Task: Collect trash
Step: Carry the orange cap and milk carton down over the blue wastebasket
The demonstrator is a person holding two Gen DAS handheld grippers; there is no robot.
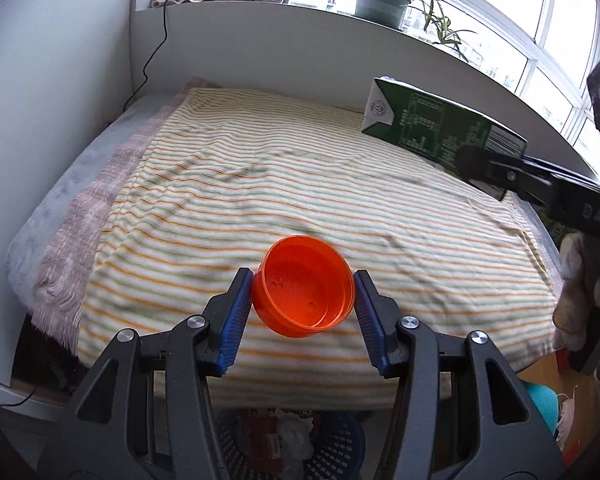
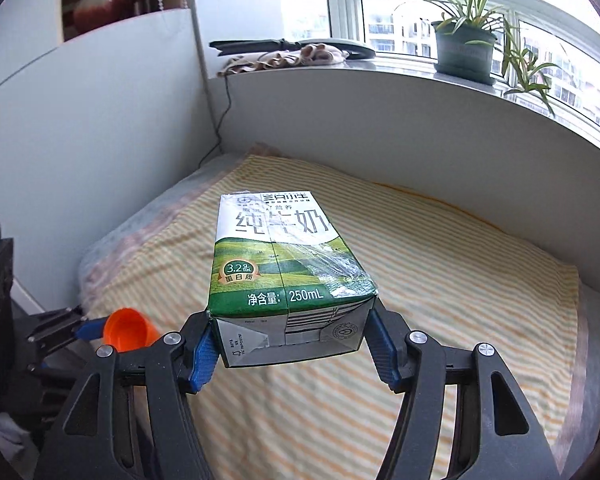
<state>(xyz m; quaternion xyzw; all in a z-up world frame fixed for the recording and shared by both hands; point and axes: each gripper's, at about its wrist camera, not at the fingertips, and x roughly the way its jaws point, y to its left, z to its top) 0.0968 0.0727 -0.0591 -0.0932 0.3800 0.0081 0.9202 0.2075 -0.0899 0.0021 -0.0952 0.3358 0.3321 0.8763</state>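
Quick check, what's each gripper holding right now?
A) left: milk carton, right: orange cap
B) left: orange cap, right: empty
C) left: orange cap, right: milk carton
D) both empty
C: the left gripper is clamped on the orange cap, while the right gripper grips the milk carton, both above the striped blanket.

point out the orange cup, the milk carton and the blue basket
orange cup (image 1: pixel 306 286): left wrist view, on its inner wall
milk carton (image 2: pixel 284 256): right wrist view, on the printed green top face
blue basket (image 1: pixel 340 446): left wrist view, on its mesh wall at the bottom
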